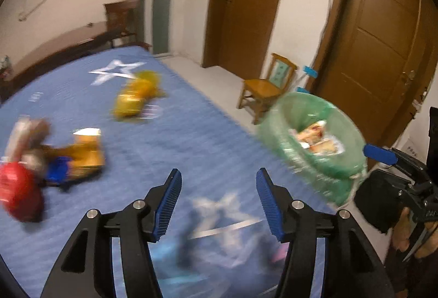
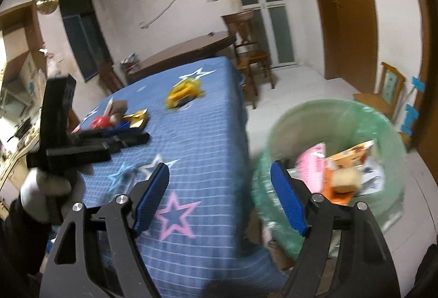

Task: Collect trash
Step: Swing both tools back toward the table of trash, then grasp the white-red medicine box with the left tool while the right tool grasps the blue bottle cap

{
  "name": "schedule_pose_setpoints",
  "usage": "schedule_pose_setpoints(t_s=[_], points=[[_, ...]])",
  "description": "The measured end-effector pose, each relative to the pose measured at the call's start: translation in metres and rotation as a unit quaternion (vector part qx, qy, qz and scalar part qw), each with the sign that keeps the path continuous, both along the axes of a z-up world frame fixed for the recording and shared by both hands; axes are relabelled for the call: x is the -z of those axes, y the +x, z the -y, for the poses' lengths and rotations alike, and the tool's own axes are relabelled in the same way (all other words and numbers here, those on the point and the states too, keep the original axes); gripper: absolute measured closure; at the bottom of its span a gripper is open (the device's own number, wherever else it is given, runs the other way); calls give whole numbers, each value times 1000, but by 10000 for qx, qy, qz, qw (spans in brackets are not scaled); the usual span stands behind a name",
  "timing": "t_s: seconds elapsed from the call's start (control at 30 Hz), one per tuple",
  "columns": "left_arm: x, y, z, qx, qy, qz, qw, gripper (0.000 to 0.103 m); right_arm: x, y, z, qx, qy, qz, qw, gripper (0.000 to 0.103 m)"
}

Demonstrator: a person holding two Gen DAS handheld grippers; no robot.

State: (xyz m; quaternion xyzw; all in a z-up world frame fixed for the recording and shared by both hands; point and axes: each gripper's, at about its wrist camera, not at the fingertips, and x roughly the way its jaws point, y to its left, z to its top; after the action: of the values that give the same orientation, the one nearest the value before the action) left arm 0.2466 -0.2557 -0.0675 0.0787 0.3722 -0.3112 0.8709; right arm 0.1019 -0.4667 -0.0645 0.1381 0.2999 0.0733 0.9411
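Bin (image 2: 276, 123) right of table (image 2: 208, 117)

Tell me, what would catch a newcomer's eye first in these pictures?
Probably the round bin lined with a translucent green plastic bag, standing beside the table with snack wrappers already inside. Next, the blue checked tablecloth with printed stars, where a crumpled yellow plastic packet lies near the far end and a red, orange and blue litter pile sits left.

My left wrist camera looks down across the blue star-print tablecloth (image 1: 191, 120), green-lined round bin (image 1: 314, 139) at frame right. My right wrist camera sits nearer that bin (image 2: 328, 161), lower right. Both share cloth (image 2: 197, 120) and bin.
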Motion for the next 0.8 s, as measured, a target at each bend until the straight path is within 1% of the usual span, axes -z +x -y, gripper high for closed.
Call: schedule_pose_setpoints(t_s=[0.07,0.1,0.17,0.2,0.23,0.27,0.33,0.37,0.4,0.43,0.5,0.57,0.63,0.67,0.7,0.77,0.8], points=[[-11,9,-35,-75,91,61,9999,45,1,6,-12,-136,-10,-41,9999,30],[-21,16,-61,-113,172,126,9997,42,2,8,-16,-201,-12,-56,9998,30],[-33,27,-91,-153,348,200,9991,38,2,11,-26,-311,-34,-68,9995,28],[-42,37,-114,-212,469,267,9983,37,2,14,-31,-378,-50,-66,9993,26],[-49,45,-130,-260,512,290,9979,36,2,15,-33,-425,-54,-66,9991,26],[-54,53,-143,-285,535,277,9978,34,2,20,-39,-484,-55,-75,9988,26],[-62,80,-175,-285,549,128,9980,33,4,30,-49,-594,-23,-123,9982,25],[-62,90,-181,-285,594,63,9978,33,5,33,-53,-630,-20,-139,9979,25],[-60,104,-190,-292,745,5,9968,33,6,37,-58,-665,-28,-155,9977,25],[-57,117,-196,-287,928,-32,9953,33,7,43,-64,-724,-35,-190,9972,25],[-49,135,-198,-140,1124,-197,9934,33,9,50,-74,-797,-58,-235,9965,25],[-44,147,-193,11,1185,-314,9925,33,10,57,-81,-847,-68,-266,9960,25],[-36,154,-180,282,1313,-411,9901,33,10,65,-85,-884,-37,-282,9957,25],[-32,155,-173,345,1401,-424,9886,33,9,69,-87,-907,-13,-291,9955,25],[-25,161,-168,431,1570,-482,9855,33,9,72,-89,-931,10,-300,9952,25],[-15,171,-159,425,1767,-543,9818,33,8,81,-94,-1017,10,-329,9943,25],[-11,174,-157,426,1800,-590,9810,33,6,85,-98,-1075,-28,-335,9936,25]])
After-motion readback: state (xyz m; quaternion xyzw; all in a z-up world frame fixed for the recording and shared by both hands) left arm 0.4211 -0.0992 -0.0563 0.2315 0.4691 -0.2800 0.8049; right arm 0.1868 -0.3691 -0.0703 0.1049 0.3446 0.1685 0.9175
